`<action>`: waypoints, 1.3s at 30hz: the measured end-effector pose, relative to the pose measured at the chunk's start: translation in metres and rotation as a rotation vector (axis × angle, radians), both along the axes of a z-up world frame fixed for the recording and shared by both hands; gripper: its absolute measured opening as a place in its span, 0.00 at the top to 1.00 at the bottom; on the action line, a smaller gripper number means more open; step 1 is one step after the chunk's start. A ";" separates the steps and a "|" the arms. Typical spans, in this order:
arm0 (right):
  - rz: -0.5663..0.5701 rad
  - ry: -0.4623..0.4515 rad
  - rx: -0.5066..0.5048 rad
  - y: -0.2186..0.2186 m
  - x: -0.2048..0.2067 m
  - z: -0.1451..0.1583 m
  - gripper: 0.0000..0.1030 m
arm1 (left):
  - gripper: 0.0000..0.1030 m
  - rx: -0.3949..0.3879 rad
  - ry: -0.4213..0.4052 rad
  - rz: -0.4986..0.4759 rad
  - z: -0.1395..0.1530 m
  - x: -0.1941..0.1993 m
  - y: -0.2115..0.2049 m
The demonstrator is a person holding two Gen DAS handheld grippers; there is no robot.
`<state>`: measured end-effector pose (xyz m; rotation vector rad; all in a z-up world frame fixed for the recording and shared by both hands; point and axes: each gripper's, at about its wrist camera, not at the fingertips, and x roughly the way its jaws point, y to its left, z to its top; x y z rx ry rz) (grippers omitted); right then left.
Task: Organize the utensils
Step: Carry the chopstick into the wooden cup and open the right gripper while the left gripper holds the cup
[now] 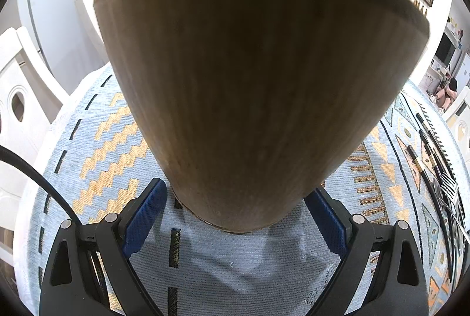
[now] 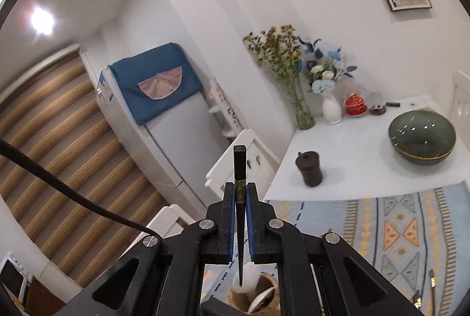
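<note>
Chopstick (image 2: 239,169), black, square-ended, pinched upright; holder (image 1: 258,86), seemingly bamboo, tapered.

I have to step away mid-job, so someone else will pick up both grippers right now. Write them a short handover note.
Left gripper: clamped around the base of the wooden utensil holder, which stands on the patterned blue cloth; it steadies the holder.
Right gripper: shut on one black chopstick, held nearly upright, thin tip down, above the holder's mouth.
Done: the holder seems to have some white-ended items in it already, though it is hard to tell what.
Left: lower this chopstick in and release it. More dark chopsticks and cutlery lie on the cloth to the holder's right, waiting to be collected.
</note>
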<state>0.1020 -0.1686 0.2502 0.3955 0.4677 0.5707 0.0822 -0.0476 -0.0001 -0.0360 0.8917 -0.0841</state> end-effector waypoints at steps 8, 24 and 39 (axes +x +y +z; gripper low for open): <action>-0.012 -0.005 -0.064 0.013 0.002 -0.007 0.94 | 0.08 -0.001 0.000 0.000 -0.001 0.000 0.000; -0.067 -0.053 -0.206 0.039 0.000 -0.027 0.94 | 0.08 -0.002 -0.001 0.000 -0.001 0.000 0.001; 0.011 0.032 -0.229 0.048 0.011 -0.048 0.93 | 0.08 -0.002 -0.001 0.000 -0.001 0.000 0.002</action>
